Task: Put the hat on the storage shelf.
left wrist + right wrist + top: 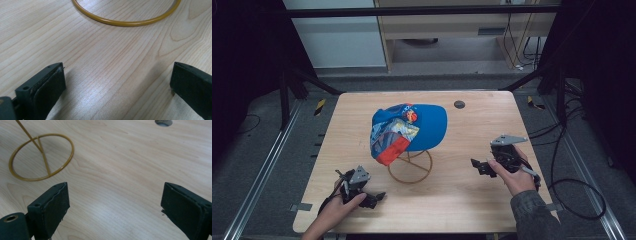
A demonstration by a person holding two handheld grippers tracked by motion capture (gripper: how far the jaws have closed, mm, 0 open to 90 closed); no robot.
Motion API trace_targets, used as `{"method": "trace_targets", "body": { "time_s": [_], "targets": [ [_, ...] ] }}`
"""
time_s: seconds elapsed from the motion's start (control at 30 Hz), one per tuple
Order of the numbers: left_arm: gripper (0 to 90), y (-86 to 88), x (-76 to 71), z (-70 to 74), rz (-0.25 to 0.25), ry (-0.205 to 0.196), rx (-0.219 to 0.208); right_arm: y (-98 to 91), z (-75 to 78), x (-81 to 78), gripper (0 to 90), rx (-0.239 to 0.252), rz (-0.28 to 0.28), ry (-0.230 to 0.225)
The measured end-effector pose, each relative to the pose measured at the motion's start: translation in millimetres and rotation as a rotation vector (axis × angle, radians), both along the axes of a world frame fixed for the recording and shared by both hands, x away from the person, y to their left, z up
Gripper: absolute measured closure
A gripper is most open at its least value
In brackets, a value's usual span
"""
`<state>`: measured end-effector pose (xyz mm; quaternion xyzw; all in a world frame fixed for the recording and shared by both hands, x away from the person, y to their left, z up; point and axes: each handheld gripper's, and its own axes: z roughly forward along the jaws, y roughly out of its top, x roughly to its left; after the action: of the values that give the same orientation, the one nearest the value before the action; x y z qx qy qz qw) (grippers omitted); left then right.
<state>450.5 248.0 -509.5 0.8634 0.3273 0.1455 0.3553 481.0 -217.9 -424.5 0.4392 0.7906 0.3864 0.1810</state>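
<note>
One blue cap (pixel 409 131) sits at frame centre on one gold wire stand (pixel 410 166) — light and top-heavy by the look of it. A careless grab at the brim could topple the stand or drag its ring (pixel 41 157) across the table (pixel 462 200). Two grippers — left gripper (pixel 379 197) lower left, right gripper (pixel 475 164) right of centre — both with jaws wide apart, holding nothing.

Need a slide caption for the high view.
Blue cap on a gold wire stand, flanked by open left gripper and right gripper on the wooden table.
</note>
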Motion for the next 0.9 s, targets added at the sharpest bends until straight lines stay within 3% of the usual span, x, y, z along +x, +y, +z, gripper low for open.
{"method": "trace_targets", "body": {
  "time_s": [0.47, 0.67, 0.9],
  "targets": [
    [0.0, -0.1, -0.1, -0.1, 0.002, 0.000, -0.002, -7.1, -36.0, -9.5, 9.9, 0.020, -0.041, 0.044],
    [0.0, 0.1, -0.1, 0.2, 0.000, 0.000, 0.003, -8.9, -58.4, -10.0, 10.0, 0.049, -0.086, 0.079],
    [0.0, 0.1, -0.1, 0.1, 0.000, 0.000, 0.003, -8.2, -74.1, -9.1, 10.3, 0.029, -0.118, 0.099]
  ]
}}
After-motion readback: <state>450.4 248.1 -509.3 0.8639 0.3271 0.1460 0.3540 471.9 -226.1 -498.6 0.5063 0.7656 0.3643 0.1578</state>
